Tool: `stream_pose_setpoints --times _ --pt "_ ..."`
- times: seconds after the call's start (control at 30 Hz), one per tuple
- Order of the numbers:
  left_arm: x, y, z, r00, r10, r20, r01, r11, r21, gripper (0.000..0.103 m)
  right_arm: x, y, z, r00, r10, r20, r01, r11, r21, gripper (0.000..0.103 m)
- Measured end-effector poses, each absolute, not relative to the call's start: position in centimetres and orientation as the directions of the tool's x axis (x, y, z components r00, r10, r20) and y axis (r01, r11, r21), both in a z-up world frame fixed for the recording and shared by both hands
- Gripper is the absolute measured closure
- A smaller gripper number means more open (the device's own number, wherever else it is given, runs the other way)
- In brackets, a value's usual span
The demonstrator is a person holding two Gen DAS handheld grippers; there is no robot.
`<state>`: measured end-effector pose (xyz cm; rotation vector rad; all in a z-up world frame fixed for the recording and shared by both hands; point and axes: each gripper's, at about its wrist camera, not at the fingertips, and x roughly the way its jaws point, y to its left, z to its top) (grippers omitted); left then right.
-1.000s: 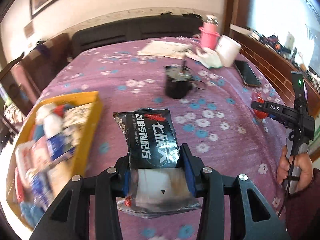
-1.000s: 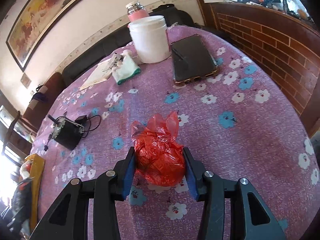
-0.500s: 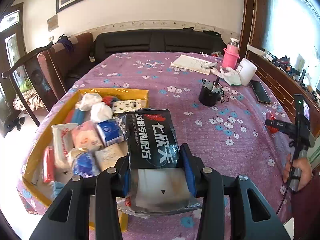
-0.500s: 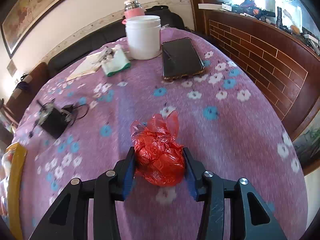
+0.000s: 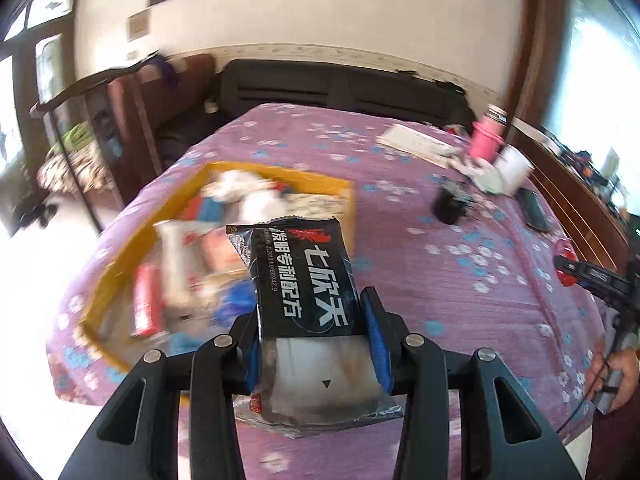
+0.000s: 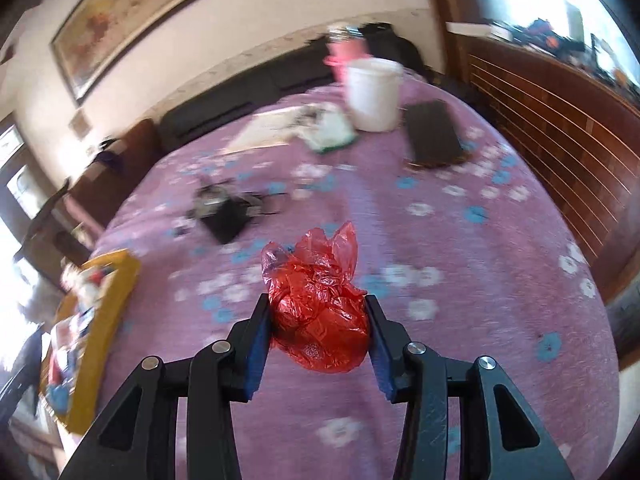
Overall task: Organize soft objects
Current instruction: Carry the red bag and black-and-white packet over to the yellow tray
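Observation:
My left gripper point(image 5: 312, 316) is shut on a black packet with white Chinese lettering point(image 5: 300, 280), held in the air above the near right part of a yellow box point(image 5: 344, 196) full of soft packs and tissues. My right gripper point(image 6: 318, 320) is shut on a crumpled red plastic bag point(image 6: 320, 304), held above the purple flowered tablecloth point(image 6: 460, 280). The yellow box also shows at the far left of the right wrist view point(image 6: 108, 300). The right gripper with its red bag shows at the right edge of the left wrist view point(image 5: 588, 274).
On the table stand a small black device with a cable point(image 6: 224, 216), a white tub point(image 6: 374, 94), a pink bottle point(image 5: 486, 140), a dark phone point(image 6: 434, 134), papers and a cloth point(image 6: 332, 132). A black sofa point(image 5: 340, 88) lies beyond the table; a brick wall point(image 6: 560, 140) is to the right.
Both grippers rose and swung left. The yellow box came further under the left gripper's packet and into the right view's edge. Both grips are unchanged.

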<state>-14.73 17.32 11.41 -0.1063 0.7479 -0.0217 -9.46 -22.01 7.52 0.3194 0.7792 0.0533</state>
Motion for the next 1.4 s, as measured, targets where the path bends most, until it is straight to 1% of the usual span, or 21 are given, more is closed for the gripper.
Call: stream_pose_setpoints --times 0.17,0.3,0.47,0.7,0.77,0.8,0.83,0.87,0.9,0.97,1.07,1.2,1.3,1.4 --pt "-15.2 24.0 10.2 0.71 0.022 -0.704 -0.173 0.974 -0.144 0.061 -9.7 -16.1 8.7 0.698 0.27 -0.663 -0.076 0.949 0.307 0.055" --pt "-15.3 28.0 8.9 0.687 0.027 -0.726 -0.255 0.945 -0.206 0.061 -9.7 -10.8 9.2 0.666 0.344 -0.662 -0.196 0.937 0.29 0.055" --pt "-15.0 30.4 7.6 0.674 0.021 -0.738 -0.291 0.926 -0.24 0.061 -9.4 -5.1 9.2 0.611 0.418 -0.672 -0.314 0.907 0.279 0.055" --pt "-12.8 31.1 6.6 0.671 0.006 -0.742 -0.267 0.935 -0.234 0.059 -8.5 2.3 8.7 0.53 0.479 -0.7 -0.435 0.862 0.26 0.054" --pt "-11.8 31.3 5.9 0.66 0.003 -0.751 -0.269 0.935 -0.233 0.054 -8.4 4.1 8.7 0.52 0.479 -0.708 -0.46 0.855 0.241 0.054" --pt "-11.4 31.4 5.5 0.65 0.0 -0.76 -0.272 0.934 -0.232 0.046 -8.2 5.1 8.6 0.513 0.479 -0.712 -0.473 0.85 0.232 0.054" --pt "-10.9 31.4 5.0 0.639 0.01 -0.769 -0.273 0.938 -0.214 0.044 -8.1 5.6 8.5 0.507 0.479 -0.716 -0.48 0.847 0.227 0.054" --pt "-10.7 31.0 5.1 0.644 0.039 -0.764 -0.269 0.947 -0.179 0.038 -7.9 6.3 8.3 0.5 0.479 -0.722 -0.487 0.844 0.223 0.054" --pt "-10.5 30.7 5.0 0.64 0.048 -0.767 -0.258 0.953 -0.156 0.027 -7.6 7.2 8.1 0.489 0.479 -0.729 -0.495 0.841 0.22 0.054" --pt "-10.7 30.6 5.2 0.66 0.022 -0.751 -0.241 0.953 -0.185 0.026 -7.3 8.4 7.8 0.474 0.476 -0.741 -0.507 0.835 0.213 0.054" --pt "-12.2 31.6 6.1 0.702 -0.033 -0.711 -0.234 0.933 -0.274 0.026 -6.6 10.4 7.0 0.448 0.467 -0.763 -0.527 0.827 0.196 0.054" --pt "-14.4 33.2 7.6 0.75 -0.031 -0.66 -0.25 0.911 -0.327 0.02 -5.2 13.0 5.6 0.39 0.449 -0.804 -0.557 0.81 0.182 0.054" --pt "-15.5 34.6 8.1 0.766 -0.026 -0.643 -0.266 0.897 -0.353 0.02 -3.5 14.3 4.6 0.359 0.441 -0.823 -0.548 0.813 0.197 0.054" --pt "-16.1 35.6 8.1 0.769 -0.024 -0.639 -0.278 0.887 -0.369 0.02 -1.7 14.8 5.2 0.36 0.458 -0.813 -0.527 0.819 0.228 0.054"
